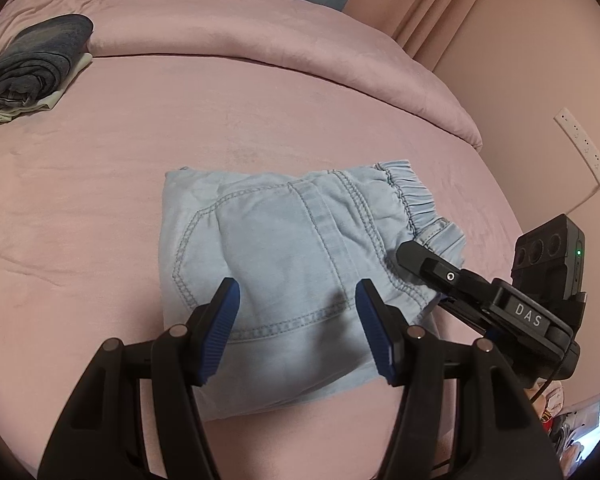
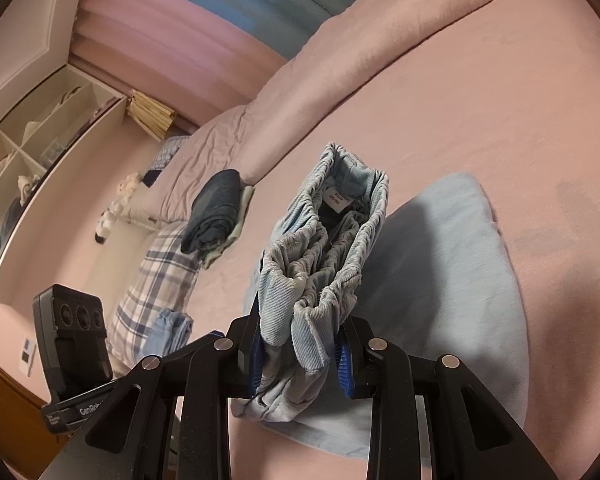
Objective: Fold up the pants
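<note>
my right claw is clamped on the gathered waistband of the light blue pants. my left claw hangs open and empty just above those pants, which lie folded on the pink bed. a dark folded stack sits well apart from the pants, near the rolled duvet.

The bed lay bare to the left of the pants and beyond them, open to a gripper. Far left, a pile of folded clothes took the corner; the rolled duvet closed the far edge. On the right the right gripper, clamped on the waistband, blocked that side, the wall close behind.
</note>
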Demonstrator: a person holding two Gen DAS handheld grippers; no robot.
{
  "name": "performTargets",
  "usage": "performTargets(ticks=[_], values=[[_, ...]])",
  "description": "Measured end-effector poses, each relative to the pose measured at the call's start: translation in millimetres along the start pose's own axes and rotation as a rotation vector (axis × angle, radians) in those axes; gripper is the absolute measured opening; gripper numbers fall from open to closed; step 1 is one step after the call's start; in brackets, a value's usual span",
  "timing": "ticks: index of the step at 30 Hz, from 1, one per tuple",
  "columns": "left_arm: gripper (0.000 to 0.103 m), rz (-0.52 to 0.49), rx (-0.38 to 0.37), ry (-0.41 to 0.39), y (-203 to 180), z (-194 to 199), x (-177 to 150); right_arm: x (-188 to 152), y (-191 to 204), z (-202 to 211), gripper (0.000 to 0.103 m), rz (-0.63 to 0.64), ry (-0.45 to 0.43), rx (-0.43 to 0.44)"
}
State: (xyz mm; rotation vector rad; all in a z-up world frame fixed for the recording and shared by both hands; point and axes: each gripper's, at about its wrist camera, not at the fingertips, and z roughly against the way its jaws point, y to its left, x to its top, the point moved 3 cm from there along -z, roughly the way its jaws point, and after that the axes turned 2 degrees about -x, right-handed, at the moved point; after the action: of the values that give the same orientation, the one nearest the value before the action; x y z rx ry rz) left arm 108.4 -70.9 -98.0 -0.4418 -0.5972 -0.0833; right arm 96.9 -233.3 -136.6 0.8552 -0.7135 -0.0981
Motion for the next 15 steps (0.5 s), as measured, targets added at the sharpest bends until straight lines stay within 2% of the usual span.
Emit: performTargets(ticks=[9, 15], values=[[0.060, 0.008, -0.010, -0.034, 10.8, 4.5, 1.5, -4.3, -1.2, -3.1, 0.031, -0.009, 0.012, -0.056], [0.062, 0.009, 0.053, -0.053, 27.8, 11.2, -3.0, -8.4, -3.3, -4.5, 0.031, 0.004, 0.039, -0.093]])
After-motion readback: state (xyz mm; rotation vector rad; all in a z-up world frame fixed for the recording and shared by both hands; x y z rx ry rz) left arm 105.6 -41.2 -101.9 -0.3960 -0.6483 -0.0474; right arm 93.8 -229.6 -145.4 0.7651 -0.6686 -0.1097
